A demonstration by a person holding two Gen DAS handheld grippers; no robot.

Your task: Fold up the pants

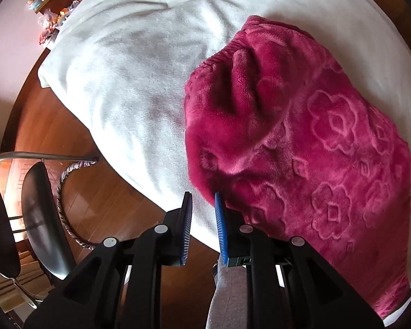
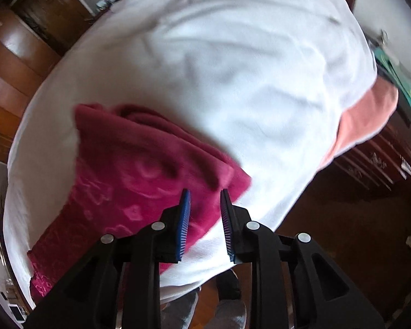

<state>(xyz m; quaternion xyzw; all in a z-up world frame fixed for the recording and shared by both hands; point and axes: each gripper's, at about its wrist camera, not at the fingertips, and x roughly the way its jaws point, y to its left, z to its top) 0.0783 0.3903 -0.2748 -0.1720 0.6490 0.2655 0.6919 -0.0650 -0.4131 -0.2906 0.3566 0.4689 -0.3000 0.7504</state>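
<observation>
Magenta fleece pants (image 1: pixel 301 142) with an embossed flower pattern lie folded in a block on a white blanket (image 1: pixel 128 87). The ribbed waistband sits at the far end. My left gripper (image 1: pixel 204 196) is open and empty, hovering at the pants' near left edge. In the right wrist view the pants (image 2: pixel 139 181) lie left of centre on the blanket (image 2: pixel 233 82). My right gripper (image 2: pixel 205 193) is open and empty, just above the pants' right corner. This view is blurred.
The blanket covers a bed with wooden floor (image 1: pixel 101 200) around it. A black chair (image 1: pixel 41 219) and a braided cord (image 1: pixel 65 192) sit at left. A pink pillow (image 2: pixel 370 115) and dark wooden furniture (image 2: pixel 370 170) lie at right.
</observation>
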